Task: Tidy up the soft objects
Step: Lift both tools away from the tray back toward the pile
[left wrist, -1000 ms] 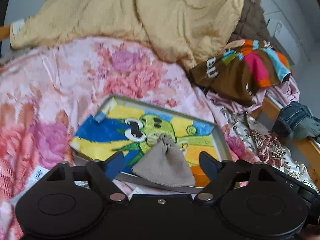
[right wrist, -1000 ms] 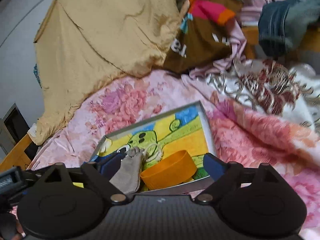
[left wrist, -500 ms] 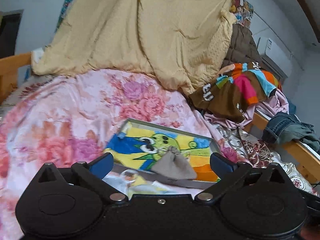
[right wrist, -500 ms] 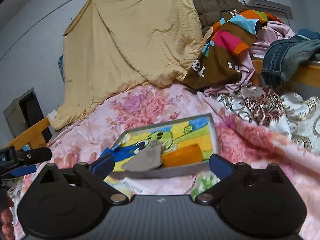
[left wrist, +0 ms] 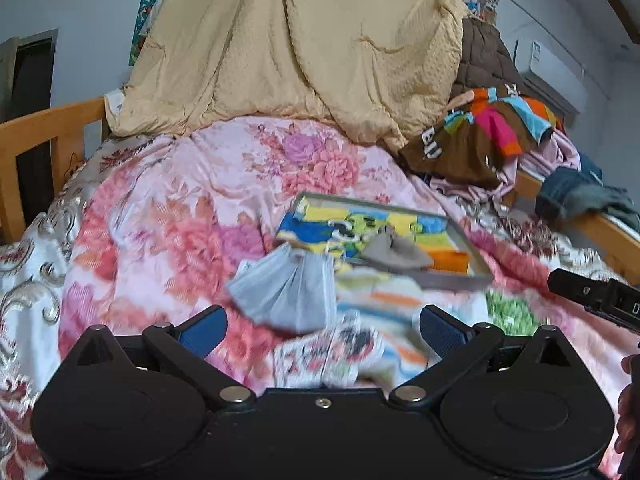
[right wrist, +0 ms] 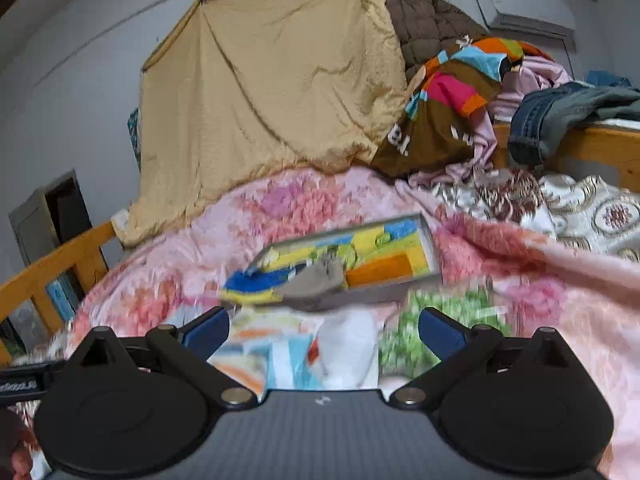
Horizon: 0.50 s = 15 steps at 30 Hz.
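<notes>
A shallow grey tray (left wrist: 444, 280) with a cartoon picture lies on the pink floral quilt. In it sit a grey drawstring pouch (left wrist: 396, 254) and an orange band (left wrist: 450, 261). A pale blue cloth (left wrist: 288, 294) rests in front of the tray's left end, with blurred printed packets (left wrist: 332, 354) nearer me. My left gripper (left wrist: 322, 328) hangs open above these packets, well short of the tray. In the right wrist view the tray (right wrist: 372, 296), pouch (right wrist: 316, 280) and band (right wrist: 380, 270) show again. My right gripper (right wrist: 322, 330) is open too, over a green packet (right wrist: 440, 320), gripping nothing.
A tan blanket (left wrist: 304, 48) hangs across the back. Piled clothes (left wrist: 480, 140) and jeans (right wrist: 560, 116) crowd the right side by a wooden rail. The wooden bed frame (left wrist: 36, 144) stands on the left. The right gripper's body (left wrist: 592, 296) shows at the left view's right edge.
Both grippers have drawn back from the tray, which now looks smaller and farther off. Their jaws have widened. The blue cloth and packets have come into view in front.
</notes>
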Each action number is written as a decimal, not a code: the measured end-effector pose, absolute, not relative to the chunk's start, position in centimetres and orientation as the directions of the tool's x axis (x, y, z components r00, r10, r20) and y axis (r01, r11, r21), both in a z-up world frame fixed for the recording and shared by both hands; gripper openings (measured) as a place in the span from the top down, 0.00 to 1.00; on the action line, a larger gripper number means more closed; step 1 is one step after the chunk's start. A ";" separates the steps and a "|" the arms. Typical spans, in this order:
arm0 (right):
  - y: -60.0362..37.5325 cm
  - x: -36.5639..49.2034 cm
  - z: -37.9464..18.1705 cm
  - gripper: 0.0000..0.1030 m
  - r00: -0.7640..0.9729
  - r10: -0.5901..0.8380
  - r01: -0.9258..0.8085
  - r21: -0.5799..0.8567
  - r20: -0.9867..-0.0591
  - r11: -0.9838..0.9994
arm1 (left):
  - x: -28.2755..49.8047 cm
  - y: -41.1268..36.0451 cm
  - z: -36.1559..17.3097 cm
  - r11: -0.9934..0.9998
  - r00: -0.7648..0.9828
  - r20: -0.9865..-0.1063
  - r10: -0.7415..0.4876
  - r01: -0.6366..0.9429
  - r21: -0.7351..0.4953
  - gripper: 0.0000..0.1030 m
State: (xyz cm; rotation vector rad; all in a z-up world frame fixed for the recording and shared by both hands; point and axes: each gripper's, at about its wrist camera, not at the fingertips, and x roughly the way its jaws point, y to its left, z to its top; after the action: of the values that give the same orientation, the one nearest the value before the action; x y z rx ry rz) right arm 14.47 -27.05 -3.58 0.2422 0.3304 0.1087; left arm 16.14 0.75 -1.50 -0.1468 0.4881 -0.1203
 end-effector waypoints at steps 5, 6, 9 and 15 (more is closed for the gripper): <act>-25.1 12.7 -5.7 0.00 0.898 0.178 -0.079 0.252 -0.402 0.965 | 15.3 0.7 -3.3 0.982 0.859 -0.482 -0.170 0.111 -0.150 0.01; -24.8 12.6 -6.1 0.00 0.889 0.186 -0.082 0.254 -0.417 0.964 | 15.1 0.6 -3.7 0.982 0.854 -0.489 -0.177 0.120 -0.145 0.01; -24.5 12.5 -6.7 0.00 0.876 0.195 -0.082 0.261 -0.442 0.962 | 14.8 0.3 -4.7 0.982 0.840 -0.510 -0.185 0.136 -0.134 0.01; -24.7 12.9 -7.4 0.00 0.862 0.173 -0.047 0.265 -0.477 0.963 | 14.7 0.3 -6.2 0.983 0.822 -0.539 -0.182 0.143 -0.113 0.01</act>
State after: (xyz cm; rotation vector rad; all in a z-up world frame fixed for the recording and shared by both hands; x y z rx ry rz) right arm 12.91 -24.66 -7.41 0.2498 0.5203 0.1165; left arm 14.70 0.29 -6.17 -0.0689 0.5799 -0.1734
